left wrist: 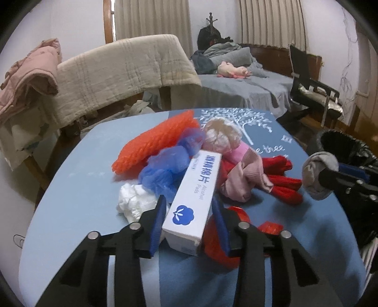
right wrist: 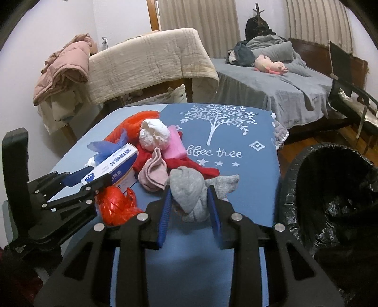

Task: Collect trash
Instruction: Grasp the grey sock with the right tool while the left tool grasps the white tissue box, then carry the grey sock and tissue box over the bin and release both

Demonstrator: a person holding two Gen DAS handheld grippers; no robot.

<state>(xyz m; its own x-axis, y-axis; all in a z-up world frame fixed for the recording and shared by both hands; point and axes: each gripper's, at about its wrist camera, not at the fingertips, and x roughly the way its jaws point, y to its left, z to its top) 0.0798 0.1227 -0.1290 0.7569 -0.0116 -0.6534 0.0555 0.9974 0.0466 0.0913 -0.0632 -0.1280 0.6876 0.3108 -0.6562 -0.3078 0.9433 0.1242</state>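
This is a lived-in bedroom in a home. A bed (right wrist: 271, 85) with a grey cover and rumpled grey bedding fills the room at about two o'clock from the blue table (right wrist: 236, 184), and a pink plush toy (right wrist: 269, 65) lies on it. Behind it a coat stand (right wrist: 258, 14) is hung with dark clothes. Long pleated curtains (right wrist: 193, 16) hang at twelve o'clock. A beige quilt (right wrist: 151, 59) is draped over furniture at eleven o'clock, with a pink padded jacket (right wrist: 63, 68) piled at ten. A black chair (right wrist: 349, 82) stands at three o'clock on a wooden floor (right wrist: 290, 146).
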